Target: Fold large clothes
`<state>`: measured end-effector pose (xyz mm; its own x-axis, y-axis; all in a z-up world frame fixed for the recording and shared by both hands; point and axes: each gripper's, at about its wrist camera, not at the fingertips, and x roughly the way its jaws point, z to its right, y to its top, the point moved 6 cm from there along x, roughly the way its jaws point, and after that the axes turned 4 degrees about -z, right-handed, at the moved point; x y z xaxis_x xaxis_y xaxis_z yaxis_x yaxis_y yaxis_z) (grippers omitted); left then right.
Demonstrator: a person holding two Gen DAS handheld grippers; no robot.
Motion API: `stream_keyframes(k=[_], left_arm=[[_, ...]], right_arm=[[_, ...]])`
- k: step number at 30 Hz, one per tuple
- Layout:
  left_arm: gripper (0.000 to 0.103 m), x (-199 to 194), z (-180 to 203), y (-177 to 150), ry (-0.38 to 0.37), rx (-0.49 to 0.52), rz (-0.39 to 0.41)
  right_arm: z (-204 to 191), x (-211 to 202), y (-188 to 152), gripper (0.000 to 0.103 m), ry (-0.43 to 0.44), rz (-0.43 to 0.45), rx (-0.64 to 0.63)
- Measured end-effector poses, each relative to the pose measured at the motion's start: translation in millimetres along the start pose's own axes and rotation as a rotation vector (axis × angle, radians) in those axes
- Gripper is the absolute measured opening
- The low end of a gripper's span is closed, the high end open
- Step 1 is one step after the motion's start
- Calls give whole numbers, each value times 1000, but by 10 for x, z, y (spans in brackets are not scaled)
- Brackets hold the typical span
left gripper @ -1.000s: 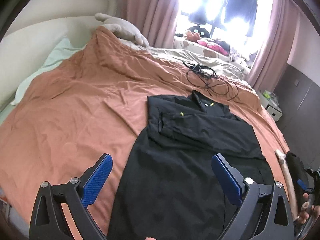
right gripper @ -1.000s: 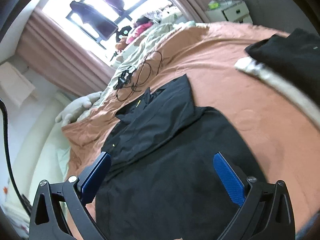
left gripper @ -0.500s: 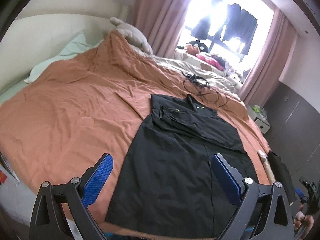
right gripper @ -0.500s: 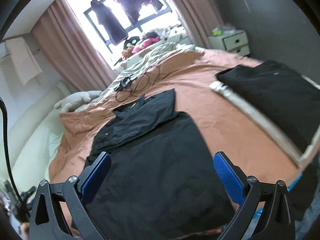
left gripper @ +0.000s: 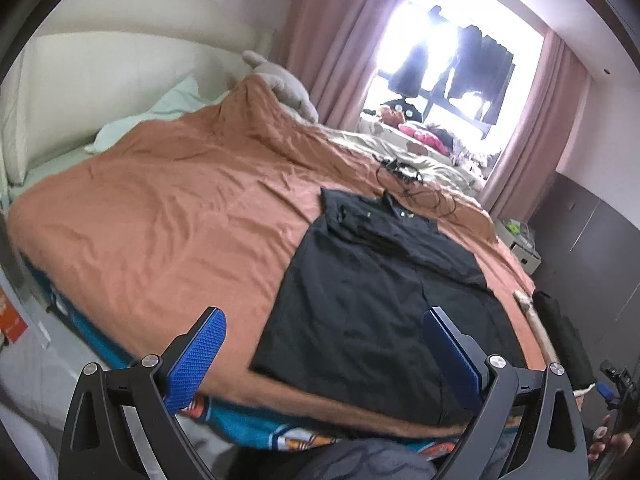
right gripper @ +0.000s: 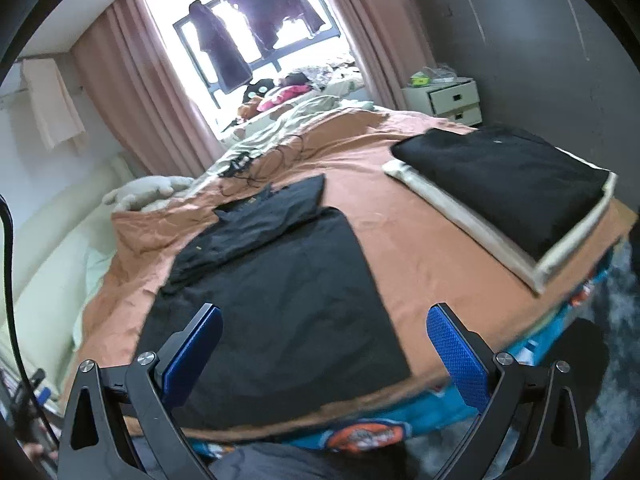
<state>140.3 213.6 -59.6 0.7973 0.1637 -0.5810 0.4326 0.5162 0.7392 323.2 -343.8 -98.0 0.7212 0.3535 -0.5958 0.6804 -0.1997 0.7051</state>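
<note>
Both tools are spread wide and hold nothing: your left tool (left gripper: 322, 348) and right tool (right gripper: 324, 344) hang above the foot of the bed (left gripper: 160, 216), clear of the cloth. Just ahead of them lies the black garment (left gripper: 372, 300), flat on the orange cover, its hem nearest you and its long axis running away toward the collar by the cables (left gripper: 408, 180). Neither tool looks nearer; the hem corners sit one to each. Off to the right rests a folded stack (right gripper: 508, 184).
</note>
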Motion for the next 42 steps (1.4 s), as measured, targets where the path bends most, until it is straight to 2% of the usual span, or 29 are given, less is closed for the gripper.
stream_keyframes(k=[2,5,10,16,19,20,22,24,27,30,39,42], left_arm=[[99,4,-59,-144,11,7,-31],[99,59,-114,-304,-22,1,-72],[99,220,-243,-574,-32,-13,-139],[99,507,-401,-712,-43,-77,-204],[99,642,-443,-718,-51,-99,-236],[99,678,-455,-704,-62,-106,-238],[99,724,-505,-668,-51,-123,-220],[91,813,-548,-639,-63,-149,-233],[78,1005,-571,-631,-93,-176,-284],[74,1178,-599,-600,-93,-183,-309],[63,1592,-745,-575,-117,-229,-393],[63,1605,-763,-588,-165,-247,-396]], right_arm=[[90,-14,-134,103,8,-23,9],[224,22,-313,103,20,-59,25],[430,197,-577,103,54,-130,60],[491,501,-695,103,88,-204,84],[528,665,-715,102,73,-217,96],[538,722,-710,100,76,-224,106],[566,847,-709,82,98,-241,135],[621,1004,-708,76,104,-265,167],[686,1182,-704,72,105,-280,189],[742,1366,-700,61,131,-306,223],[847,1516,-651,58,191,-307,280],[827,1481,-717,54,264,-315,308]])
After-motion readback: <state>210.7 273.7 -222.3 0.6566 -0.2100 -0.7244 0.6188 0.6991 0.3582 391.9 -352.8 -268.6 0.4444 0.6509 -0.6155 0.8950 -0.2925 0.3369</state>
